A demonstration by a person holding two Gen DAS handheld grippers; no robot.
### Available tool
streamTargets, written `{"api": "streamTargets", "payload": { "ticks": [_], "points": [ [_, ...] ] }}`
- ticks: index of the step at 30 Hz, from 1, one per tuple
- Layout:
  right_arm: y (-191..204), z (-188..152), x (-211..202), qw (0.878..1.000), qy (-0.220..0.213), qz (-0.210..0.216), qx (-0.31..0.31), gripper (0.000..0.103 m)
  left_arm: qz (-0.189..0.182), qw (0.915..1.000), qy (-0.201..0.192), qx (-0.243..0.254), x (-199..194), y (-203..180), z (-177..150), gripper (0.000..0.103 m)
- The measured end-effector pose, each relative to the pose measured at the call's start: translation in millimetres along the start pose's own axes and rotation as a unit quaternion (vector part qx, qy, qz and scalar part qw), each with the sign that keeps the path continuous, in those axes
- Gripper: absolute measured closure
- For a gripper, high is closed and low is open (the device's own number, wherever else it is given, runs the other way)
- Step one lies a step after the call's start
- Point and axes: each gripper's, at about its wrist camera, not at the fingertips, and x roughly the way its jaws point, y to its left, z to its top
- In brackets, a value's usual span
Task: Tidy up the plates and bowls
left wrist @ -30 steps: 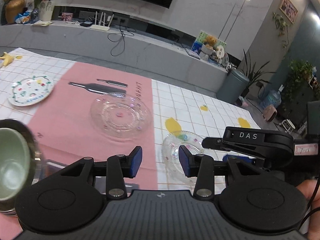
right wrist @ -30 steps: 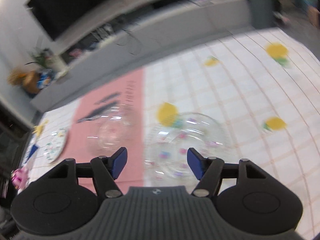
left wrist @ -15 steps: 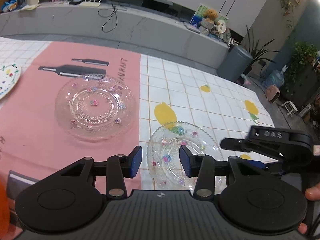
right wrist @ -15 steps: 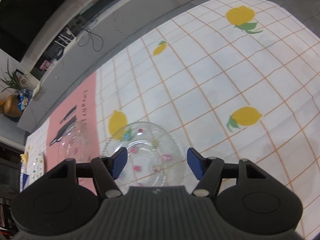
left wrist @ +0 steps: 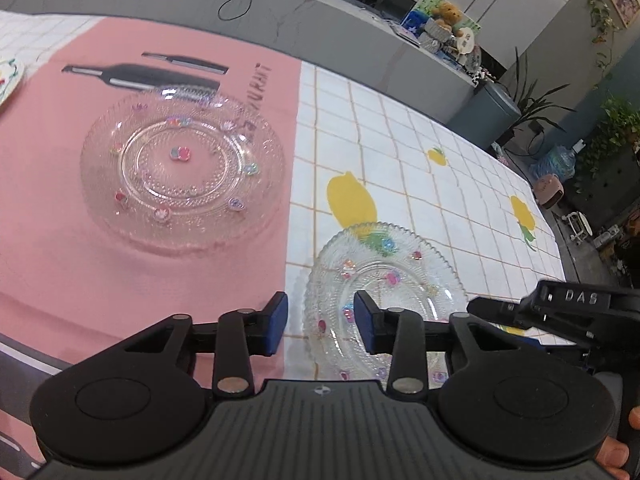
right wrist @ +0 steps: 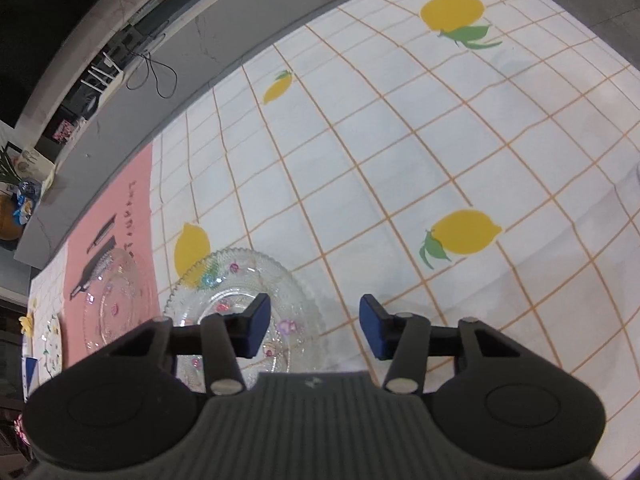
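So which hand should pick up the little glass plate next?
Probably the left: the left hand-held gripper straddles the small glass plate's rim, jaws closing. The right hand-held gripper also straddles it.

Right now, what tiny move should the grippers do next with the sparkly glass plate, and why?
Probably ease both down onto the small glass plate's edges. The left gripper straddles its left rim and the right gripper its right rim; both jaws are closing but not pressing yet. The large glass plate sits apart.

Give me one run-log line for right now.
left gripper: closing over near rim of small glass plate, not gripping | right gripper: closing at its right rim, empty | large glass plate: untouched
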Motion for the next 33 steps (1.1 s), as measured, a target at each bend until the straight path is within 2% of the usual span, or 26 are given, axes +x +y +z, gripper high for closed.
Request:
{"api": "streamTargets", "payload": {
  "ticks": [7, 10, 12, 15, 23, 33],
  "points": [
    [-2.7, 0.0, 7.7, 1.0, 0.005, 0.003, 0.009, 0.071, -0.009, 0.9999, 0.006, -0.005, 5.6, 4.9, 1.9, 0.076],
    [-3.4, -0.7, 9.3, 1.0, 0.012, 0.009, 0.012, 0.083, -0.012, 0.9999, 0.008, -0.007, 5.7, 5.5, 3.1, 0.084],
    [-5.9, -1.7, 11.2, 0.999, 0.019, 0.023, 0.025, 0.091, -0.014, 0.9998, 0.011, -0.009, 6.3, 5.5, 4.0, 0.086],
    [-9.8, -2.0, 11.8, 0.998, 0.018, 0.029, 0.045, 0.093, -0.018, 0.9995, 0.017, -0.018, 7.1, 6.7, 5.2, 0.089],
    [-6.8, -2.3, 4.7, 0.998, 0.01, 0.04, 0.044, 0.096, -0.014, 0.9997, 0.012, -0.017, 0.7, 7.8, 2.3, 0.09],
    [8.7, -17.4, -16.1, 0.997, -0.002, 0.075, 0.014, 0.098, -0.019, 0.9987, -0.015, -0.046, -40.6, 21.3, -8.6, 0.09]
  ]
}}
